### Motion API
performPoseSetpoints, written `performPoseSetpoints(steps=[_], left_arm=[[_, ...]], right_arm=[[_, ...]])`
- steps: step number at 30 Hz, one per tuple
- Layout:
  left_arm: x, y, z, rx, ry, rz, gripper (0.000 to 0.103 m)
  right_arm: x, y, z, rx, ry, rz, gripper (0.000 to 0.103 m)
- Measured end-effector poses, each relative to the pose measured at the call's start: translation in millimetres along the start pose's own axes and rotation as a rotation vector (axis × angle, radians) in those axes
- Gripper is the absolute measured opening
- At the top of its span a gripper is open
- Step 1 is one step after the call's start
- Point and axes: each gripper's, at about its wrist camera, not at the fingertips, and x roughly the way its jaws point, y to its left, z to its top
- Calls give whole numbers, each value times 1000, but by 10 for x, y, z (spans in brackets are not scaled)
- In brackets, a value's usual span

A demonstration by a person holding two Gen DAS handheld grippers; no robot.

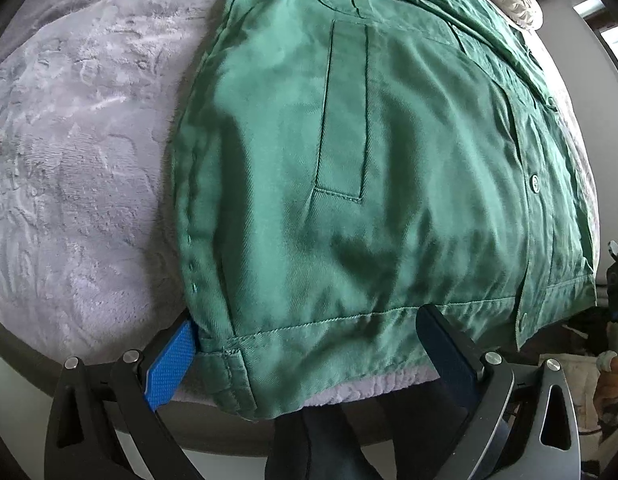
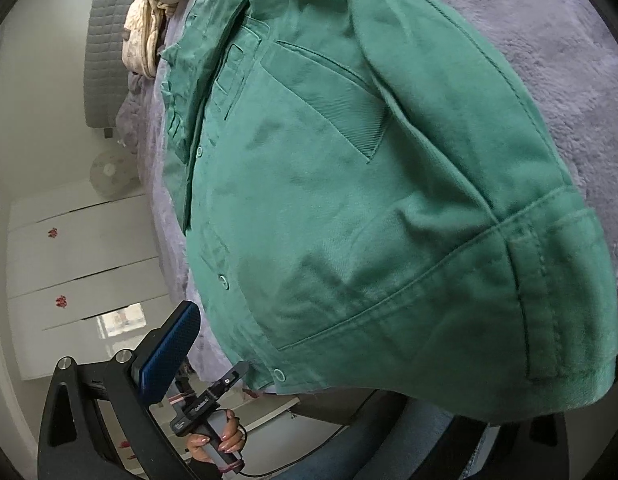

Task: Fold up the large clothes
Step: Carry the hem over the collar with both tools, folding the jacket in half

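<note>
- Your left gripper (image 1: pixel 309 354) is spread wide, its blue-padded fingers (image 1: pixel 169 364) straddling the hem of the green jacket (image 1: pixel 349 180); the left pad sits at the hem's corner and the right pad just over the hem edge, with nothing clamped between them.
- That gripper is held low at the near edge of the bed, pointing forward along the jacket toward its collar.
- Your right gripper (image 2: pixel 349 364) shows only its left finger, a blue pad (image 2: pixel 167 350) standing free of the cloth beside the jacket's buttoned edge; the other finger is hidden under the bunched hem and cuff (image 2: pixel 557 300), so you cannot tell whether it grips or is slack.
- That gripper is rolled well to one side, so the room appears tilted in its view.
- In the right wrist view, a hand (image 2: pixel 217 442) holds the other gripper's handle below the bed edge.
- The jacket lies flat, front up, on the lilac plush blanket (image 1: pixel 77 160).
- A cream garment (image 2: pixel 145 36) is heaped beyond the collar.
</note>
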Motion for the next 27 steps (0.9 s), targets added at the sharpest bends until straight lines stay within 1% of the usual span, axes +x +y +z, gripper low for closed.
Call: performPoseSetpoints(steps=[6,8,10,12,13,16,17,18,19,20,21,22,23,24,25,26,27], left_arm=[[-140,30,-55,-2,12,-15,103],[-151,129,-51,-32,29,-58,103],[-77,252,-63,-86,70,-123,103],[-33,309,-80,-123,81,-153,103],[-36,321,-78,-131,77,-162,103],[-77,331,-61,-162,63,-218,103],[-84,334,-56,-166,59,-224,102],[-91,334,-51,-168,55,-225,99],[-102,336,-52,-167,44,-212,91],[-100,344,-50,-161,46,-192,64],[-75,325,-32,-157,52,-180,33],[-64,346,-36,-154,63,-198,29],[-76,359,-43,-162,58,-220,23],[-117,360,-46,-158,52,-243,19],[-160,357,-38,-145,47,-247,19],[-207,341,-36,-135,40,-260,17],[-269,340,-18,-131,33,-289,16]], right_arm=[[3,-23,18,10,4,-12,103],[6,-32,19,14,4,-10,103],[7,-39,20,20,0,-7,103],[4,-18,22,23,-2,4,103],[-6,0,17,20,-3,20,103],[-80,99,22,9,-17,121,103],[-106,136,25,7,-22,160,103],[-115,159,30,5,-24,178,103],[-111,177,35,3,-23,180,103],[-95,187,40,1,-19,165,103],[-78,191,39,-3,-17,144,103],[-69,185,38,-4,-18,121,103],[-58,170,35,4,-20,102,100],[-49,153,35,17,-22,81,95],[-43,131,35,32,-22,25,70],[-53,110,40,37,-19,-28,30],[-53,87,42,42,-15,-77,11]])
